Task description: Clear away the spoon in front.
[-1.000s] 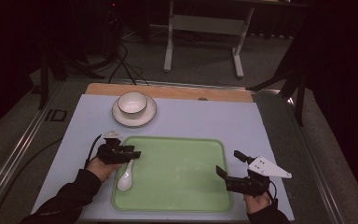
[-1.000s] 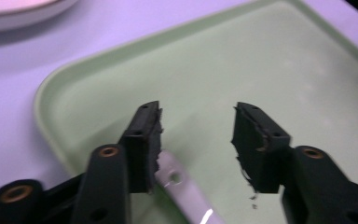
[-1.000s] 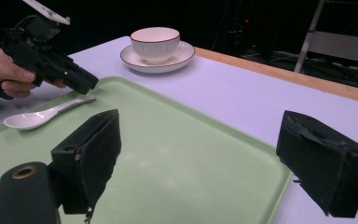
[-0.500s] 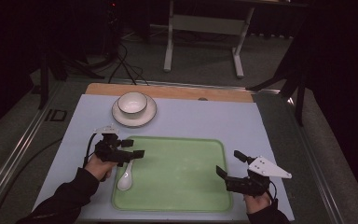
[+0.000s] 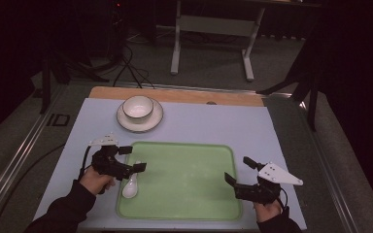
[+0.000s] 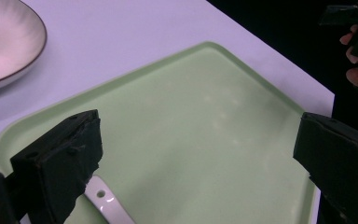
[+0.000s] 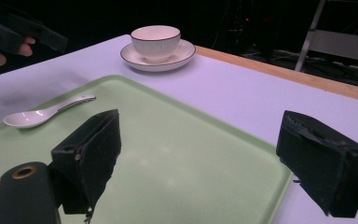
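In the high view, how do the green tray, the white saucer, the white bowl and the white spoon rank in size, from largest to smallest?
1. Flat green plastic tray
2. Round white saucer
3. White ceramic bowl, standing on the saucer
4. White ceramic spoon, lying in the tray, its handle partly hidden under the left gripper

Pale green tray [image 5: 184, 179], plain and glossy, near centre on the bench. White spoon [image 5: 130, 187], unpatterned, at the tray's left edge. White bowl [image 5: 138, 107] with faint vertical ribbing and a thin dark rim line, far left, on a white saucer [image 5: 153, 121] edged with the same dark line. Light lilac-blue mat [image 5: 213, 124] over the bench, plain. Bare tan wood strip [image 5: 175, 94] along the far edge. Matte black left tongs [image 5: 132, 159] and right tongs [image 5: 239, 171], the latter topped with a pale grey plate dotted with small dark holes. Dark sleeve [image 5: 63, 213] at near left. Grey floor [image 5: 213, 53] beyond, black cables across it.
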The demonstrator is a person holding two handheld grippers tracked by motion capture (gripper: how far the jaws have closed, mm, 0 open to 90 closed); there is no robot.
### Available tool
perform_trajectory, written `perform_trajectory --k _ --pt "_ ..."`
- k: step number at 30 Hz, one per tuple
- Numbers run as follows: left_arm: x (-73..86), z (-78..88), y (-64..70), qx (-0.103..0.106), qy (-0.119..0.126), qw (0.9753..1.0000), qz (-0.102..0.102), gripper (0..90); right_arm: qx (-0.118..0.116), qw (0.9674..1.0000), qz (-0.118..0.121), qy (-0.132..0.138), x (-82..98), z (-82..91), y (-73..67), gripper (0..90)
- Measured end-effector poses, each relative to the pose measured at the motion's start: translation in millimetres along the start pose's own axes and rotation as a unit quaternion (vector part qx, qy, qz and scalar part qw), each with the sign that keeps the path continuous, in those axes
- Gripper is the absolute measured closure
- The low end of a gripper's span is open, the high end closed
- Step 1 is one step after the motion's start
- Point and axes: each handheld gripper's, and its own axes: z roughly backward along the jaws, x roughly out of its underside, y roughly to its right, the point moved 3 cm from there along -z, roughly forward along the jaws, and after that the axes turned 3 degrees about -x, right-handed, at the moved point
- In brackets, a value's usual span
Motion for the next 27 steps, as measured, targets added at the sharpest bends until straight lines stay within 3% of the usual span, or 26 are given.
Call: perform_trajectory --k 3,12,15,21,23,27 --pt "6.1 8.5 -0.7 -0.003 0.011 0.9999 0.006 1.6 0.001 1.0000 0.000 0.001 -0.1 0.2 0.2 13.6" --pt "27.9 25.5 -7.0 -0.041 0.020 0.9986 0.026 1.6 0.001 1.0000 0.001 -0.001 0.4 -0.1 0.0 13.6" --pt "35.0 29.7 -8.5 -0.055 0.019 0.9981 0.023 1.6 0.000 1.0000 0.001 -0.003 0.6 -0.5 -0.3 13.5" --pt "44.7 35.9 -13.9 -0.068 0.037 0.9967 0.027 1.6 0.000 1.0000 0.002 -0.004 0.8 -0.1 -0.8 13.6" --pt "47.1 35.0 -15.4 -0.068 0.036 0.9965 0.033 1.6 0.000 1.0000 0.002 -0.004 1.0 0.0 -0.7 13.6" --pt "51.2 32.2 -16.2 -0.070 0.032 0.9967 0.026 1.6 0.001 1.0000 0.004 -0.004 1.3 0.7 -0.1 13.6"
